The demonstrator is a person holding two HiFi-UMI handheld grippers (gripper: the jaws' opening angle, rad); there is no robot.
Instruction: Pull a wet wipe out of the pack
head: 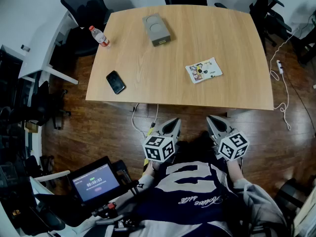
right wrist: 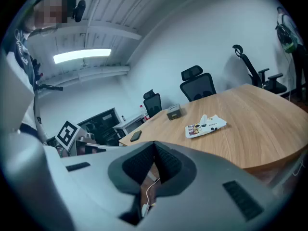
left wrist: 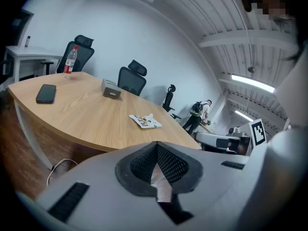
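The wet wipe pack [head: 203, 70] is a flat white packet with colourful print, lying right of centre on the wooden table [head: 237, 43]. It also shows in the left gripper view [left wrist: 145, 121] and the right gripper view [right wrist: 206, 125], where a small white tip sticks up from its top. Both grippers hang close to the person's body, short of the table's near edge and well apart from the pack. My left gripper [head: 170, 127] [left wrist: 157, 146] is shut and holds nothing. My right gripper [head: 217, 125] [right wrist: 154, 144] is likewise shut and holds nothing.
On the table are a grey box [head: 156, 29] at the far middle, a black phone [head: 115, 82] near the left edge and a plastic bottle [head: 100, 36] at the far left corner. Office chairs [head: 84, 4] ring the table. A small screen [head: 96, 181] stands at the lower left. White cables [head: 143, 117] lie on the floor.
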